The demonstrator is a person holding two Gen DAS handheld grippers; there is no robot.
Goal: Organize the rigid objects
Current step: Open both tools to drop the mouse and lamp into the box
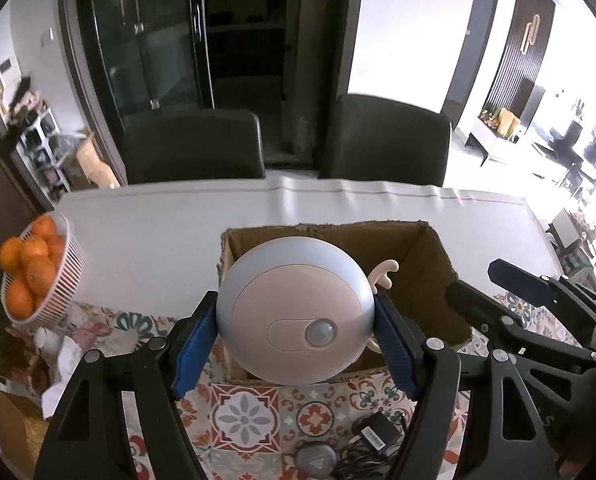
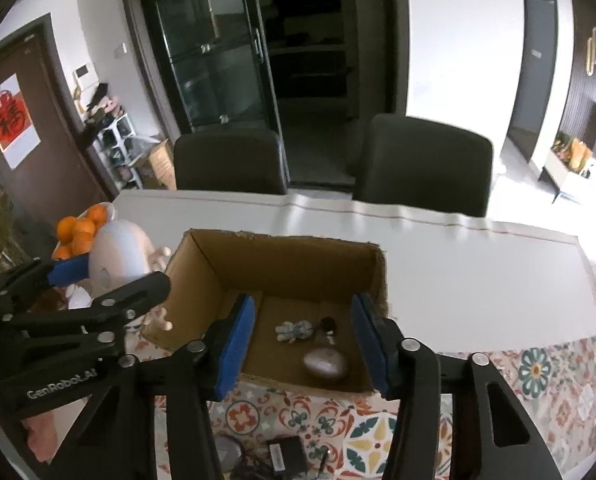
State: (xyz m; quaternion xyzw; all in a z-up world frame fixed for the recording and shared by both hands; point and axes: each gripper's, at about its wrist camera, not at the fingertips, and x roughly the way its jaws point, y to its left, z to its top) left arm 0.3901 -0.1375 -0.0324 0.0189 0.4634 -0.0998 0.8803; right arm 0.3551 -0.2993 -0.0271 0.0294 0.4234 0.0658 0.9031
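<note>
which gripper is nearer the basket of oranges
Left. The left gripper, clamped on the round sensor light, is beside the basket of oranges; the right gripper hangs open over the cardboard box, farther away.

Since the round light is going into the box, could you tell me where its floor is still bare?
The cardboard box floor is bare along the back and left walls. The front right is crowded: a small figurine, a dark keyring piece and an oval stone-like object. The left hand-held gripper holds the round light.

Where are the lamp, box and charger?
lamp (image 1: 294, 312), left wrist view, front face.
box (image 2: 282, 264), right wrist view, inner back wall.
charger (image 1: 376, 434), left wrist view, labelled top.
</note>
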